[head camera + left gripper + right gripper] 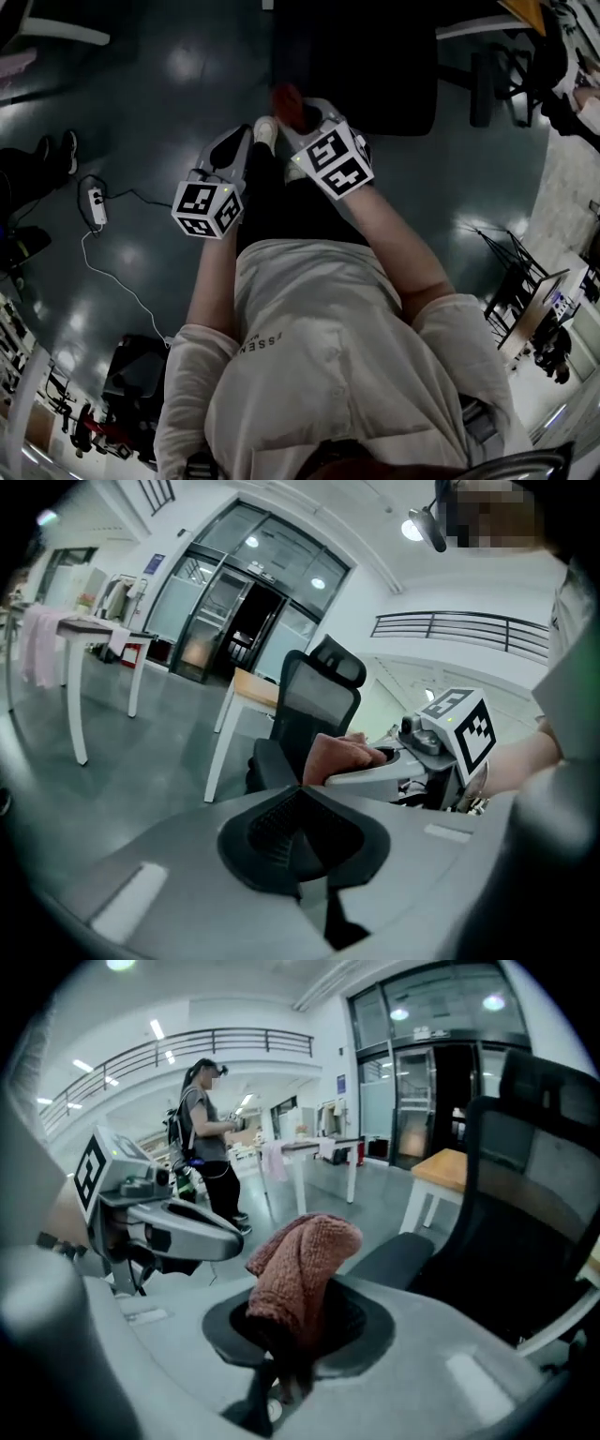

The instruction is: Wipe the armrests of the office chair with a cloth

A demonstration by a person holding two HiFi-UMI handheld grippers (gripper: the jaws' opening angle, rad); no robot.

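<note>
Right gripper view: one cloth in right claw, one chair.

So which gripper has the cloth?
The right gripper: its jaws are clamped on the reddish cloth. The left gripper is shut with nothing between its jaws.

Left hand-held gripper jaws together, office chair ahead, cloth nearby
</note>
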